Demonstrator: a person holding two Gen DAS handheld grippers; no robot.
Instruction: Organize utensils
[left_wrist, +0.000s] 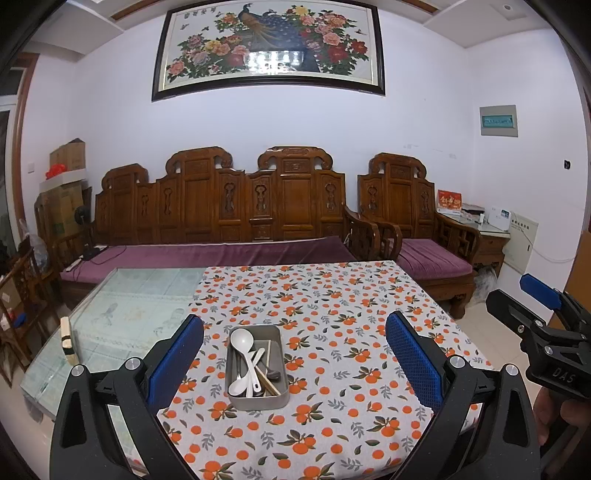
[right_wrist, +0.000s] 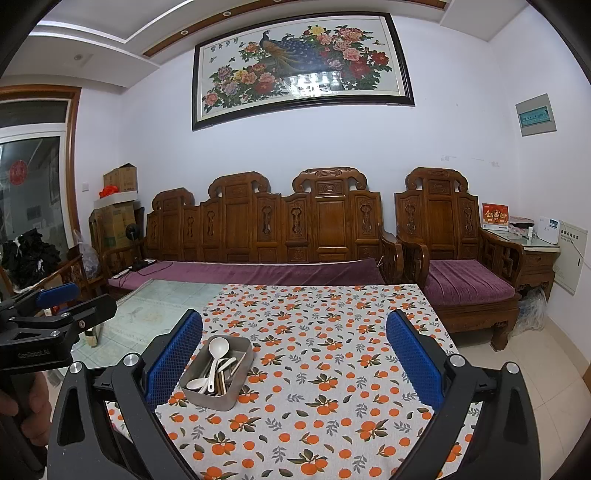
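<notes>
A grey metal tray (left_wrist: 236, 400) sits on the orange-print tablecloth (left_wrist: 332, 406). It holds white spoons (left_wrist: 242, 341), wooden chopsticks (left_wrist: 267, 380) and a dark utensil. My left gripper (left_wrist: 294, 354) is open and empty, held above the table with the tray between its blue pads (left_wrist: 173, 362). My right gripper (right_wrist: 294, 354) is open and empty; the tray (right_wrist: 207, 400) with white spoons (right_wrist: 217, 349) lies beside its left pad (right_wrist: 173, 358). Each gripper shows at the edge of the other's view: the right one (left_wrist: 532, 306) and the left one (right_wrist: 70, 302).
The cloth covers the right part of a glass-topped table (left_wrist: 140, 295). A small wooden block (left_wrist: 68, 339) stands at the table's left edge. A carved wooden sofa (left_wrist: 221, 206) and armchair (left_wrist: 413, 210) with purple cushions stand behind the table.
</notes>
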